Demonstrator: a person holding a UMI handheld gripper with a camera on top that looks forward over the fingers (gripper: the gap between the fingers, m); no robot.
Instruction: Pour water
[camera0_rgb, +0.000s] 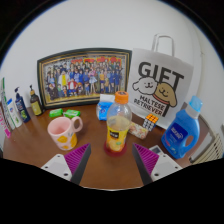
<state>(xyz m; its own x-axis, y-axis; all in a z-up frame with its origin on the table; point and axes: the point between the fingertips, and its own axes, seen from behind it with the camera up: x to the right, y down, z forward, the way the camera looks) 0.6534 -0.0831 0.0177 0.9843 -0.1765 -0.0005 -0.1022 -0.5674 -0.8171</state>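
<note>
A bottle of orange drink (119, 127) with an orange cap and yellow label stands upright on the wooden table (40, 150), just ahead of my fingers and centred between them. A pink mug (64, 132) with its handle to the right stands left of the bottle. My gripper (112, 162) is open; its magenta pads (80, 161) sit wide apart near the table's front, with only bare wood between them. The bottle is beyond the fingertips, not touched.
A blue detergent bottle (184, 130) stands at the right. A white GIFT bag (161, 82) and a framed group photo (84, 76) lean on the back wall. Small bottles (20, 106) cluster at the far left. A green object (64, 114) lies behind the mug.
</note>
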